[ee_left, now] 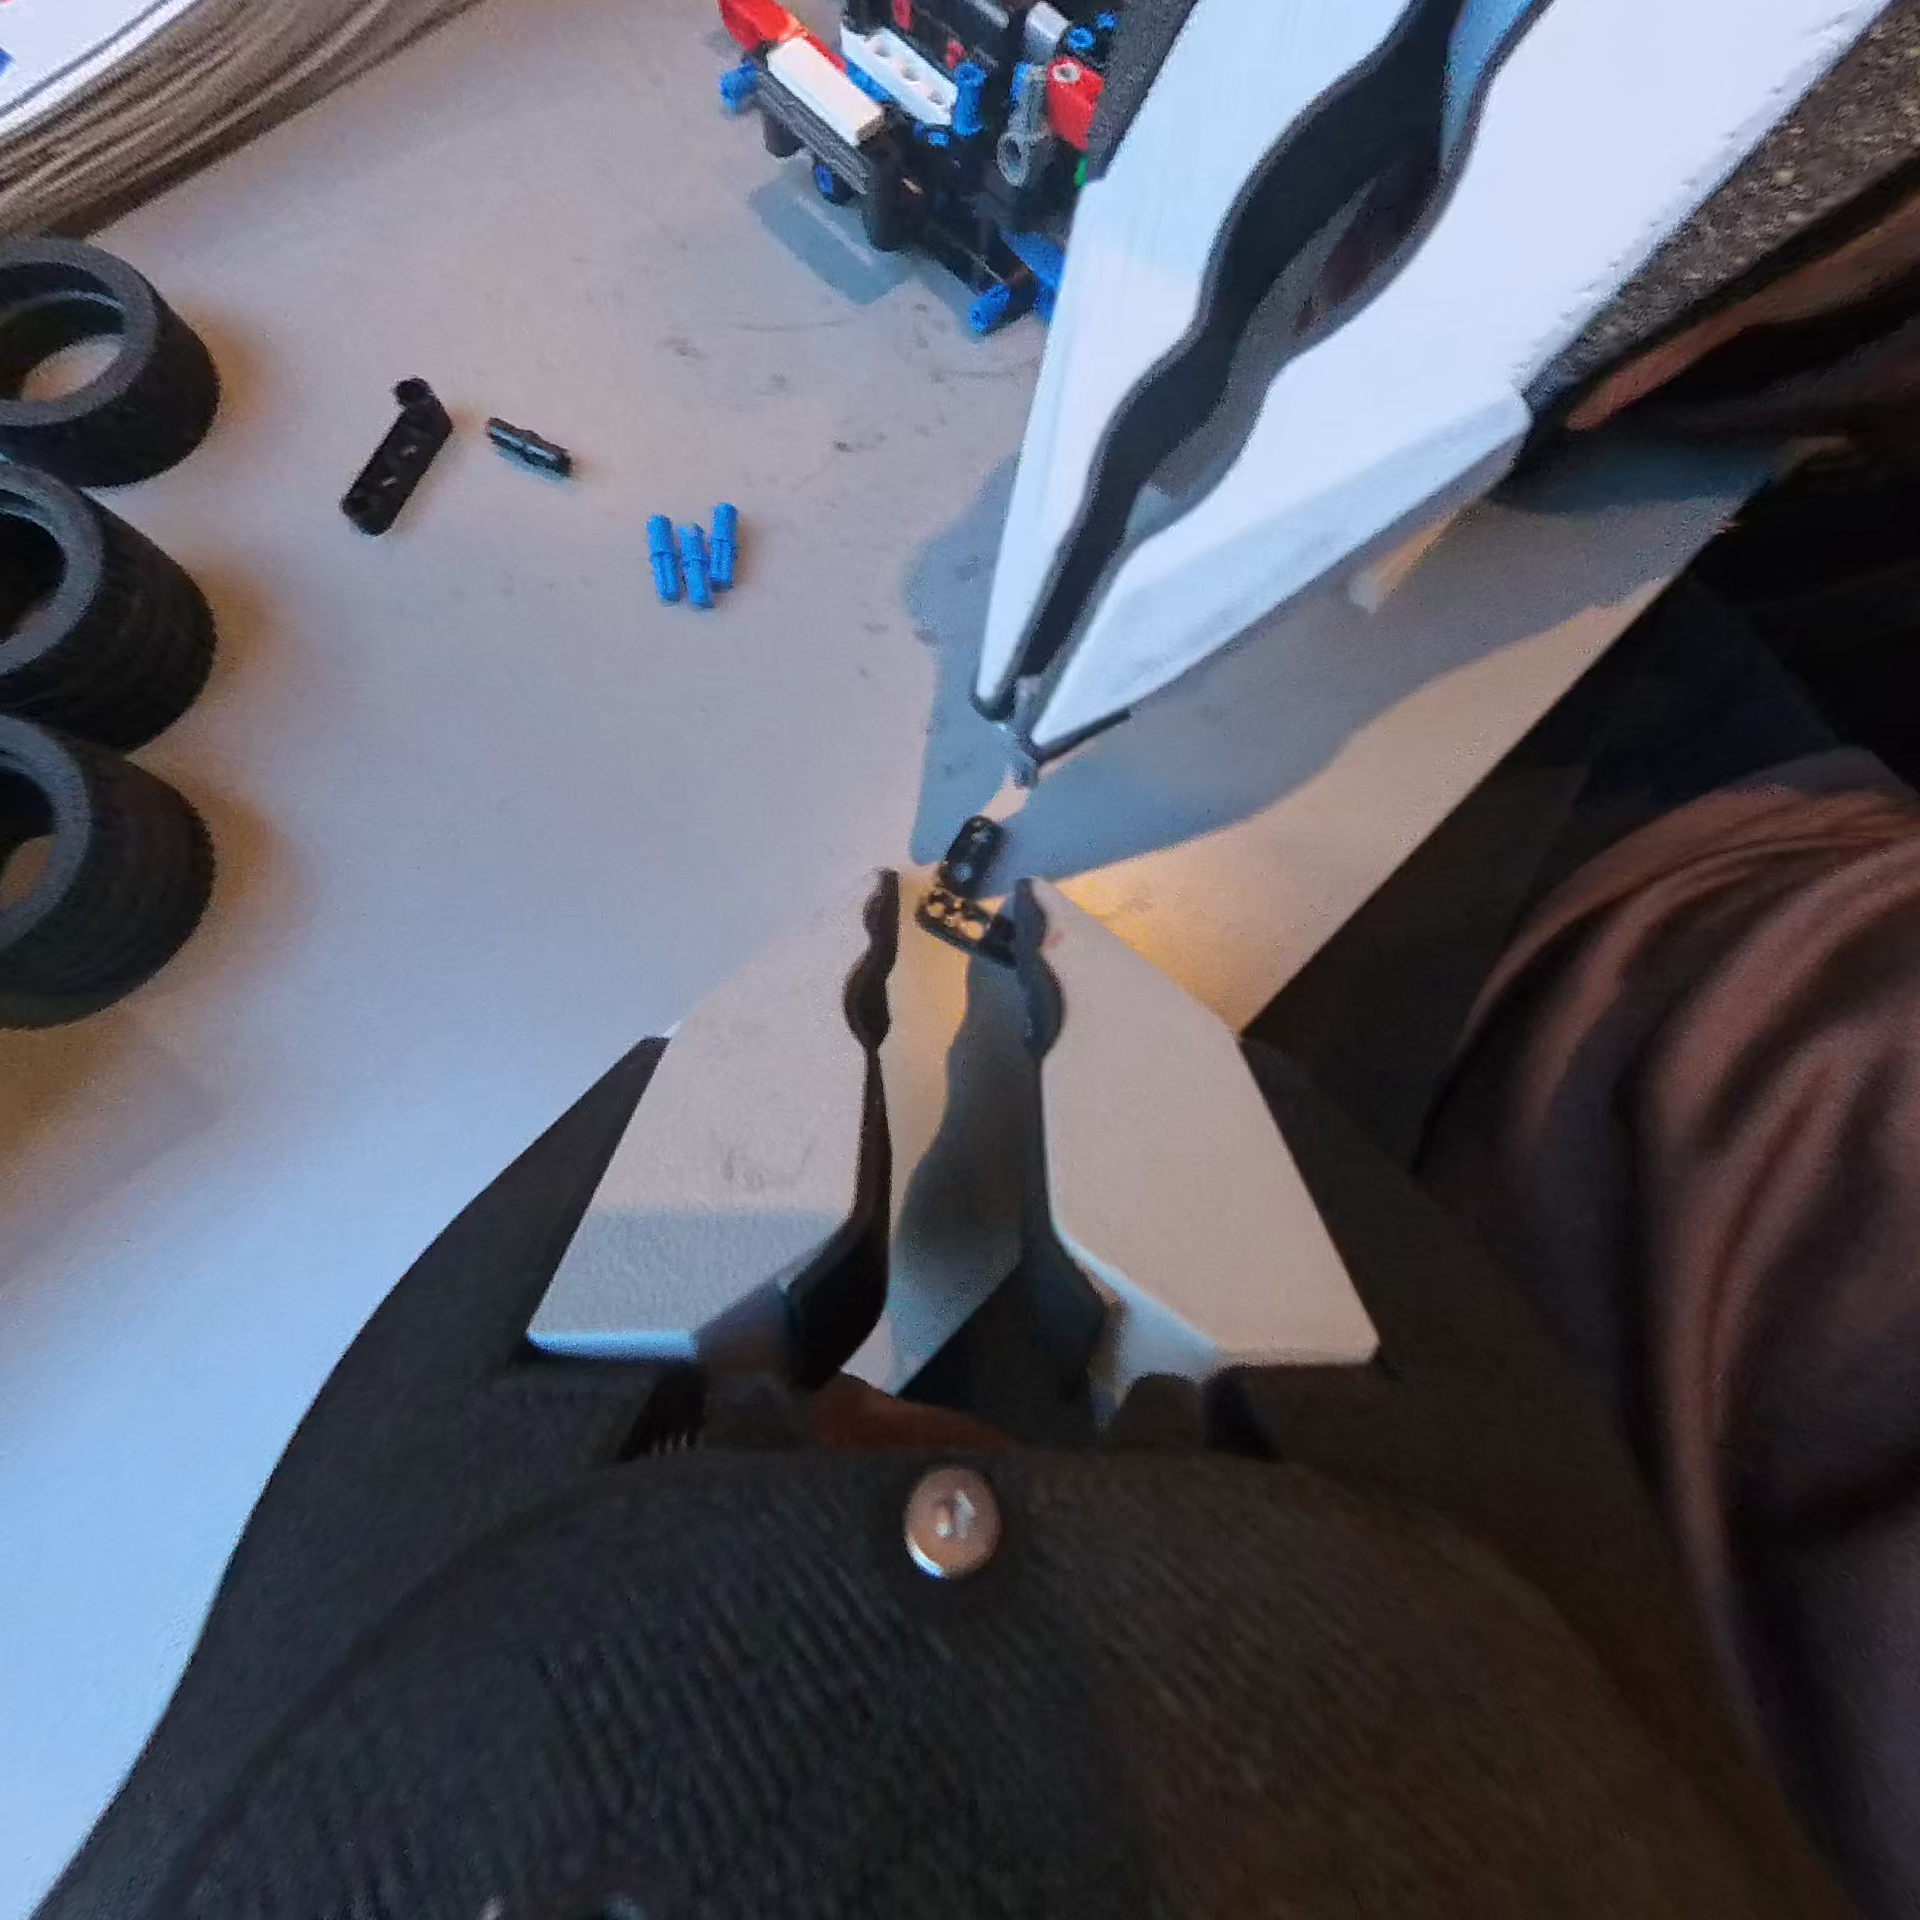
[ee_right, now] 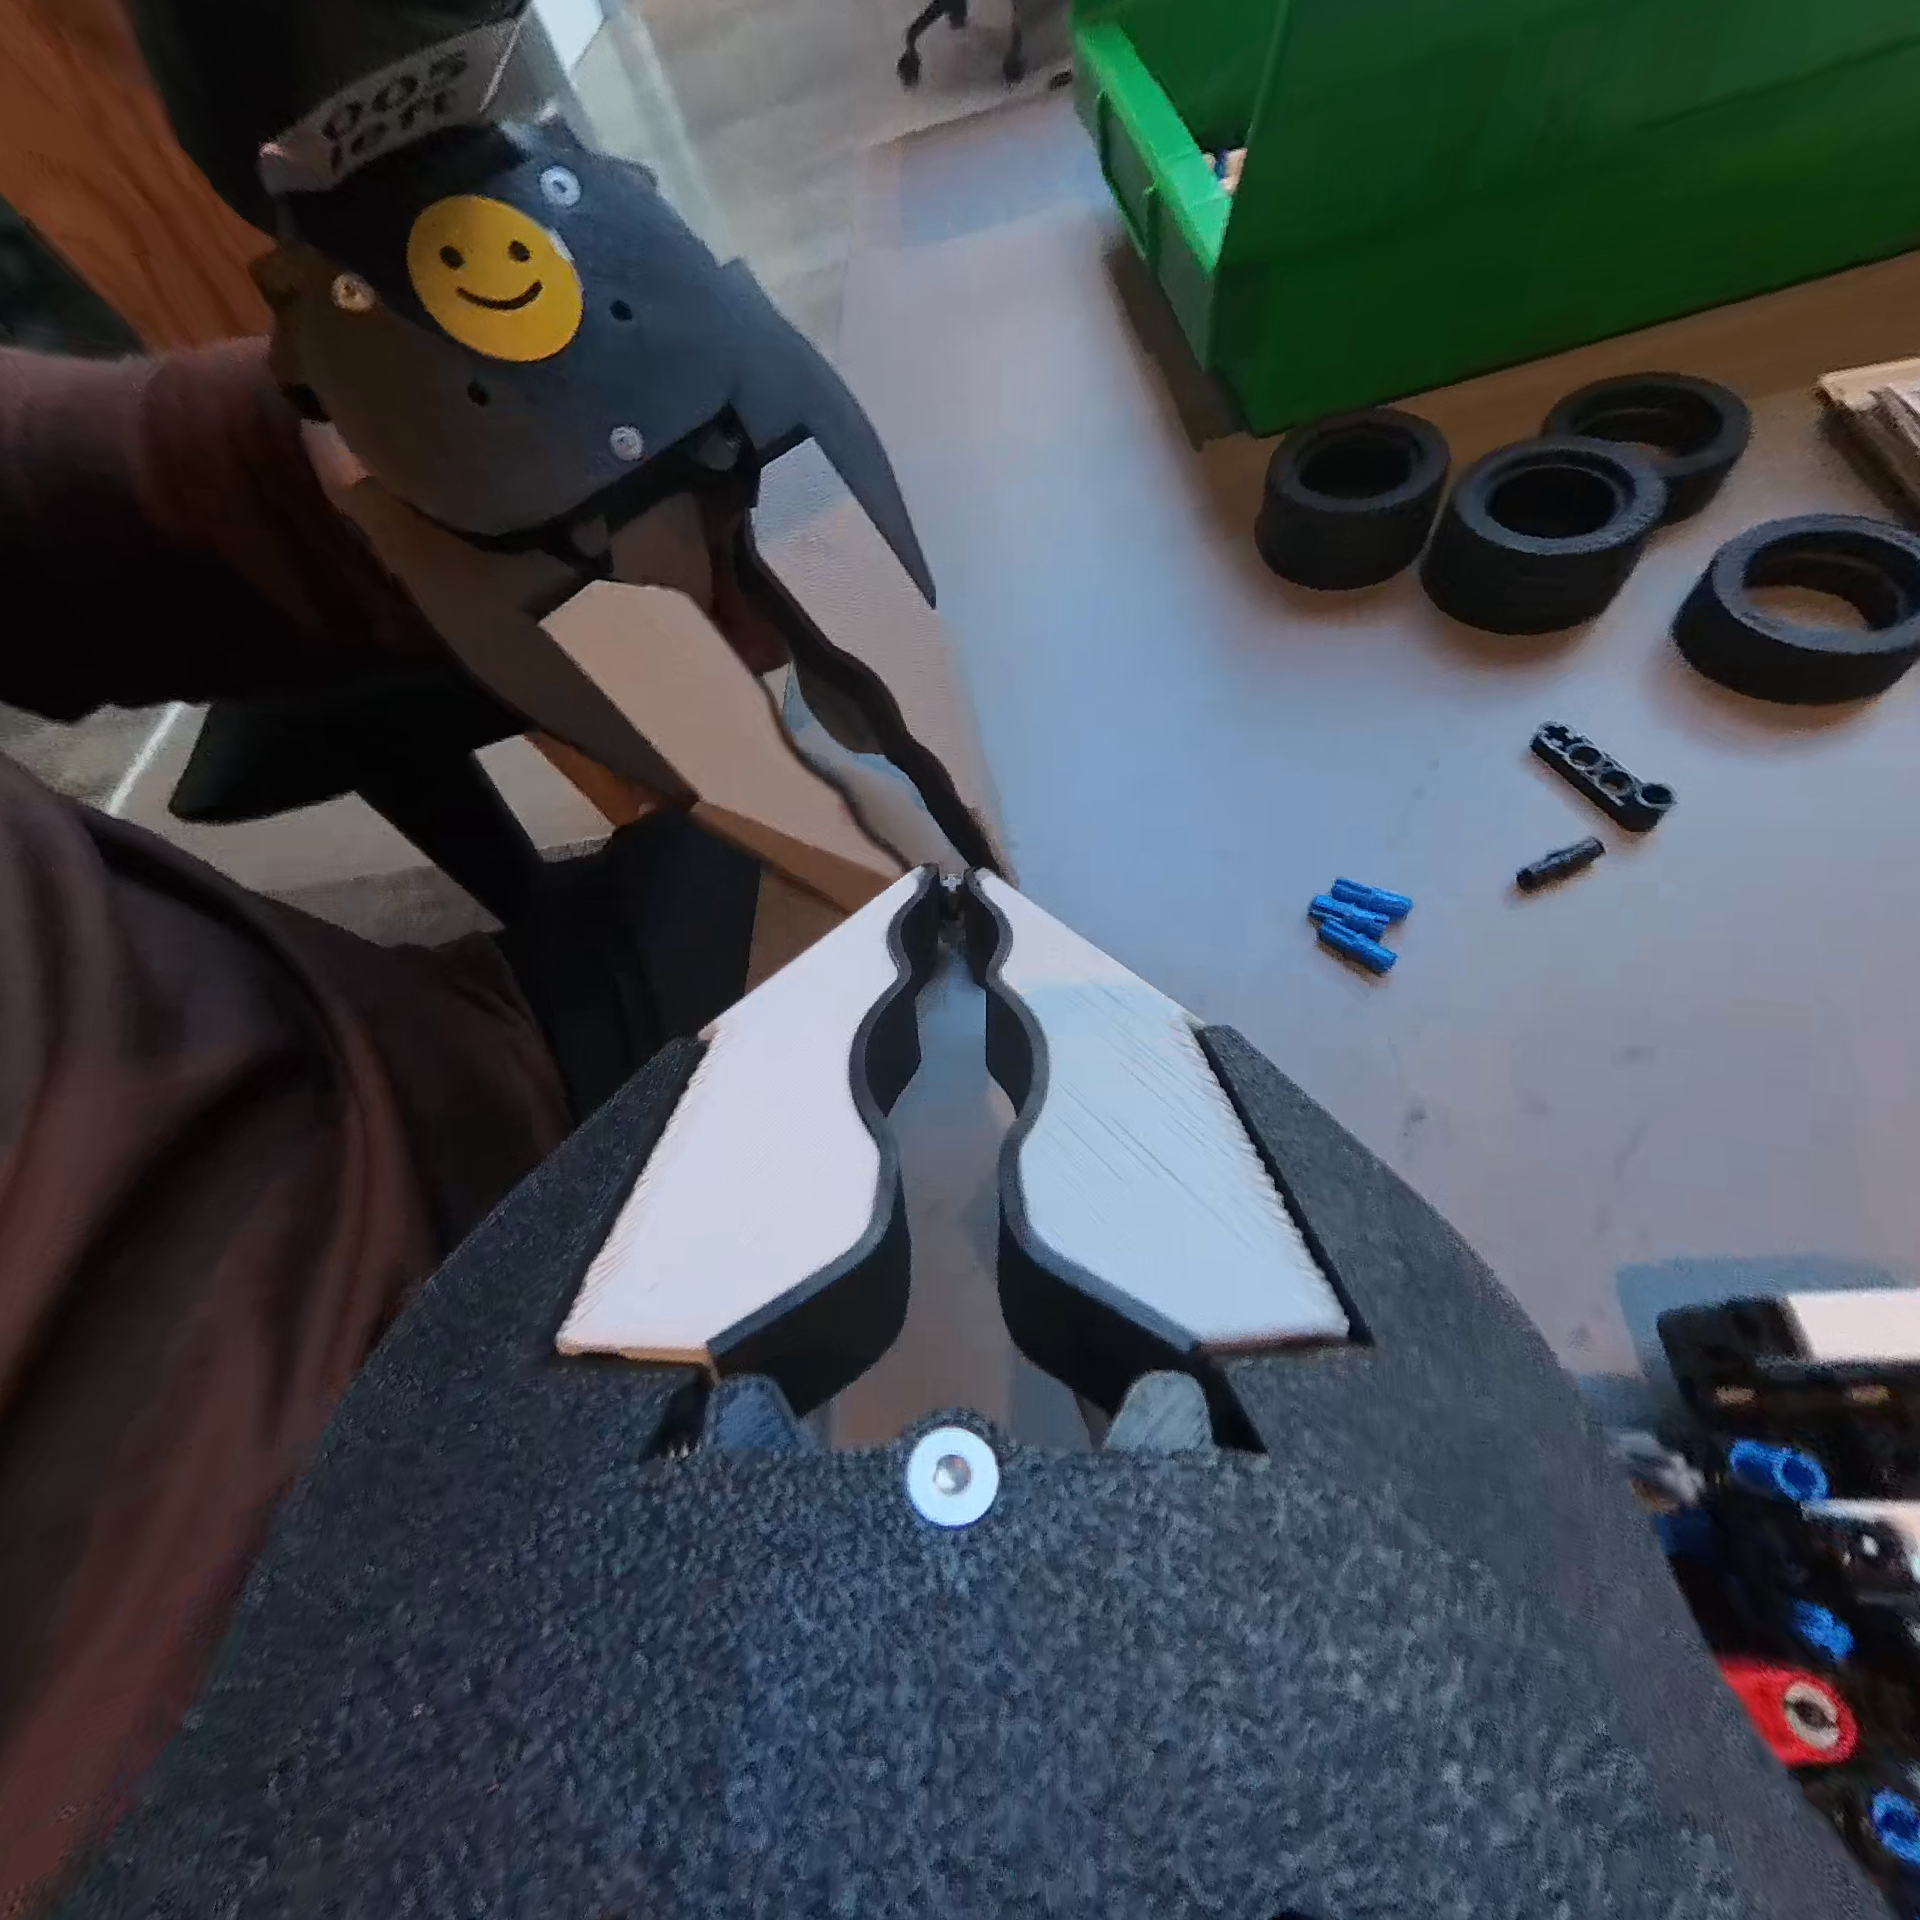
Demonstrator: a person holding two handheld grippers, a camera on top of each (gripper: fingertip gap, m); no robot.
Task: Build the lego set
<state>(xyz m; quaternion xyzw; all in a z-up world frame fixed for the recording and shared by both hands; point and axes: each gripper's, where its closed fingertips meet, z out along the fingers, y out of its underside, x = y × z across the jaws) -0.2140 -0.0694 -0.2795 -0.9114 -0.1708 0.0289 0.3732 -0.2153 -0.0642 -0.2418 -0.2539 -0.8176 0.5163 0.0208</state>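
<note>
My left gripper [ee_left: 956, 899] is shut on a small black lego piece [ee_left: 966, 923], held just above the grey table [ee_left: 582, 831] near its front edge. My right gripper [ee_left: 1013, 722] comes in from the upper right, shut on a small grey pin [ee_left: 1024, 764]. The pin's tip sits just above a second black piece [ee_left: 972, 852] joined to the first. In the right wrist view my right gripper [ee_right: 951, 883] pinches the pin at its tips. The left gripper's black body [ee_right: 644, 343] meets it from the upper left.
Blue pins [ee_left: 691, 556] [ee_right: 1356, 925], a black beam [ee_left: 395, 457] [ee_right: 1600, 774] and a black pin [ee_left: 528, 445] lie loose. Black tyres [ee_left: 94, 364] [ee_right: 1538, 540] stand at the side. The part-built model [ee_left: 935, 135] [ee_right: 1787, 1507] and a green bin [ee_right: 1558, 208] stand farther off. Left and right tips are no more than a few centimetres apart.
</note>
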